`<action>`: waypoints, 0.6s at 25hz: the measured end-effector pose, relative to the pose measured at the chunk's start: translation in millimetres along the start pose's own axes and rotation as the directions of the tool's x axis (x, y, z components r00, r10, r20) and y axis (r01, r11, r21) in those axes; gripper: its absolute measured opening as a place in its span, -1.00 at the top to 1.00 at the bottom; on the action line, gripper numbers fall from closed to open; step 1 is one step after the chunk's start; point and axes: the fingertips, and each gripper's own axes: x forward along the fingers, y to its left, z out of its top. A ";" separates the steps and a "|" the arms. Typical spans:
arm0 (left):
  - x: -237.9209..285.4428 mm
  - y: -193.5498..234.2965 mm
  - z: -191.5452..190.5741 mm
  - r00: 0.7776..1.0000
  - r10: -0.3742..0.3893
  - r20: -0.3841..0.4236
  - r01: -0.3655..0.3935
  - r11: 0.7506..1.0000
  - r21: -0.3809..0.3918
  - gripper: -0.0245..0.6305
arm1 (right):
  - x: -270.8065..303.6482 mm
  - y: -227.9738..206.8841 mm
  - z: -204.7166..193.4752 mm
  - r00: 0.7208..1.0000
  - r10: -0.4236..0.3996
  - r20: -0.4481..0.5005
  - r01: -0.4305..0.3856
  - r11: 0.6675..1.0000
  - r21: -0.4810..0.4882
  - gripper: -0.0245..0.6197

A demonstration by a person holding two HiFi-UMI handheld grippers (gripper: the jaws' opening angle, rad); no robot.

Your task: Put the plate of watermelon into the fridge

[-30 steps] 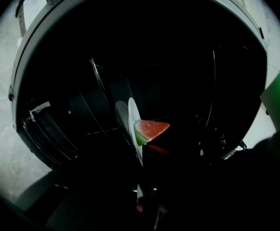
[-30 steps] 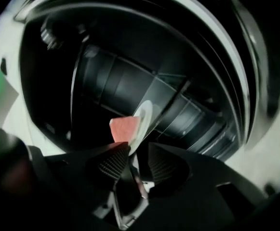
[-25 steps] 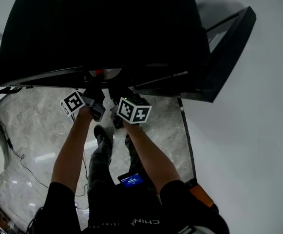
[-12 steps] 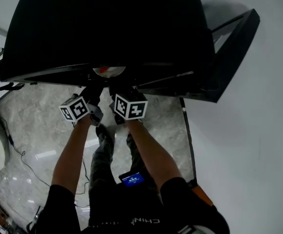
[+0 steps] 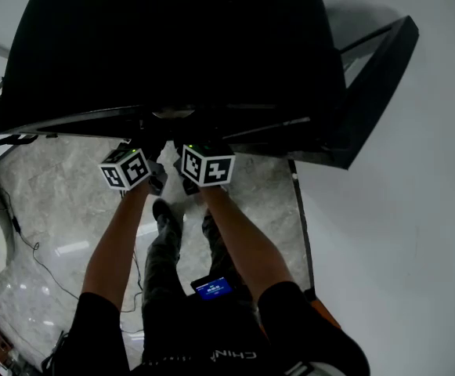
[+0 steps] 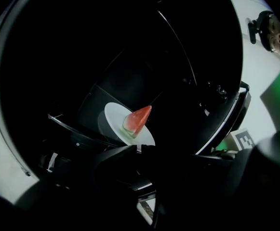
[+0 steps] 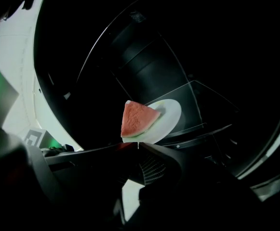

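The left gripper [image 6: 139, 149], whose fingers have just been closing, pinches the white plate [image 6: 112, 124] by its rim at six o'clock. The right gripper [image 7: 137, 146] has narrow fingers clamped on the same rim. The plate is inside the black fridge [image 5: 172, 45], above a glass shelf [image 7: 205, 105], with the open door [image 5: 372, 69] at three o'clock. There is one plate, one watermelon wedge [image 6: 138, 120] and two grippers.

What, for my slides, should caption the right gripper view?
Right tongs clamp a white plate bearing a watermelon wedge inside the dark fridge.
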 end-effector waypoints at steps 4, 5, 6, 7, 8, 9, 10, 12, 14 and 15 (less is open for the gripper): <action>6.6 4.1 5.9 1.000 0.018 0.006 -0.018 1.000 -0.005 0.83 | 6.5 -1.6 5.8 1.000 0.004 -0.002 -0.004 1.000 0.000 0.86; 8.3 5.3 7.8 1.000 0.025 0.009 -0.025 1.000 -0.008 0.83 | 8.4 -1.9 7.6 1.000 0.005 -0.002 -0.005 1.000 -0.004 0.86; 10.0 6.6 9.8 0.999 0.033 0.011 -0.033 0.999 -0.011 0.84 | 10.4 -2.4 9.4 1.000 0.005 -0.002 -0.005 1.000 -0.004 0.86; 11.7 7.4 11.9 0.999 0.039 0.014 -0.039 0.999 -0.014 0.84 | 12.2 -3.0 11.3 1.000 0.005 -0.002 -0.005 1.000 -0.003 0.86; 13.5 7.8 14.1 0.999 0.044 0.017 -0.044 0.999 -0.018 0.84 | 13.9 -3.8 13.1 1.000 0.003 -0.001 -0.003 1.000 0.000 0.86; 15.2 7.7 16.4 0.999 0.048 0.021 -0.048 0.999 -0.021 0.85 | 15.4 -4.5 14.7 1.000 0.002 0.000 -0.002 1.000 0.004 0.86; 17.0 7.4 18.7 0.998 0.052 0.026 -0.052 0.998 -0.022 0.86 | 16.8 -5.4 16.4 1.000 0.000 0.001 0.000 1.000 0.006 0.86; 20.7 6.5 23.4 0.998 0.061 0.034 -0.060 0.998 -0.018 0.87 | 19.3 -7.1 20.0 1.000 -0.004 0.003 0.004 1.000 0.007 0.86; 24.0 5.9 27.3 0.997 0.064 0.038 -0.064 0.998 -0.012 0.87 | 21.5 -8.7 23.6 1.000 -0.007 0.003 0.007 1.000 0.006 0.87; 25.2 5.8 28.7 0.997 0.065 0.038 -0.064 0.998 -0.009 0.87 | 22.5 -9.3 25.2 1.000 -0.009 0.002 0.009 1.000 0.004 0.87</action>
